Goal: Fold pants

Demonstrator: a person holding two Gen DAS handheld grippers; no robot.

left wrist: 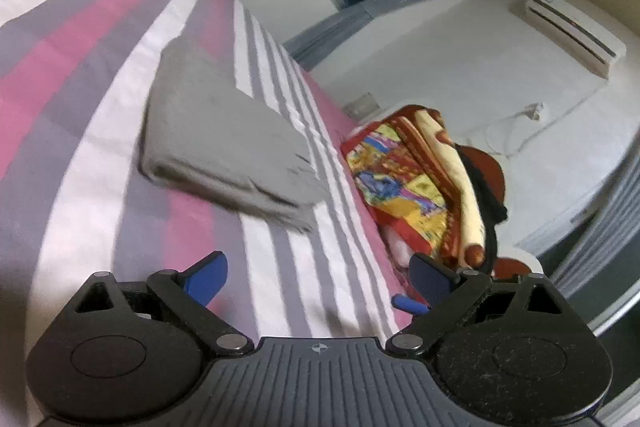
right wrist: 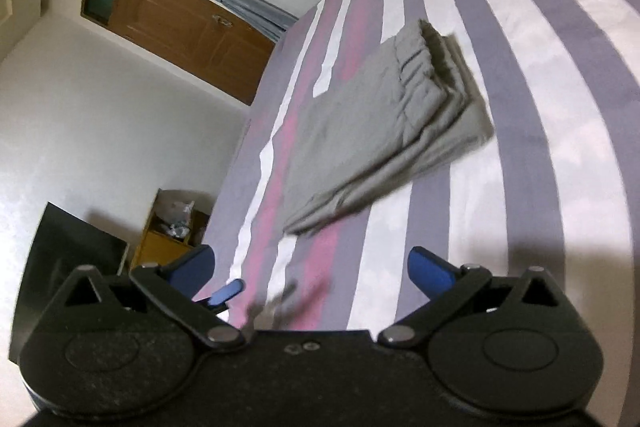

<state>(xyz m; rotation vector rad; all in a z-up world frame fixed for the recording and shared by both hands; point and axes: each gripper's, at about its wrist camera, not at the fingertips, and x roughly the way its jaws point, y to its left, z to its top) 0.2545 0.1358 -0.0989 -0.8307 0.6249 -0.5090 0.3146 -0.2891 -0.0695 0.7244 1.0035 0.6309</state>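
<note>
The grey pants (left wrist: 224,139) lie folded in a flat stack on the striped bedsheet (left wrist: 100,75). In the right wrist view the pants (right wrist: 380,131) show their gathered waistband on top, at the far end. My left gripper (left wrist: 320,279) is open and empty, held above the bed, short of the pants. My right gripper (right wrist: 312,271) is open and empty too, above the sheet (right wrist: 540,107) and short of the pants. A blue fingertip (right wrist: 228,293) of the other gripper shows low in the right wrist view.
A colourful patterned blanket (left wrist: 420,187) is bunched at the bed's edge by the wall. An air conditioner (left wrist: 572,27) hangs on the wall. A wooden door (right wrist: 188,35), a small wooden shelf (right wrist: 172,231) and a dark screen (right wrist: 68,251) stand beside the bed.
</note>
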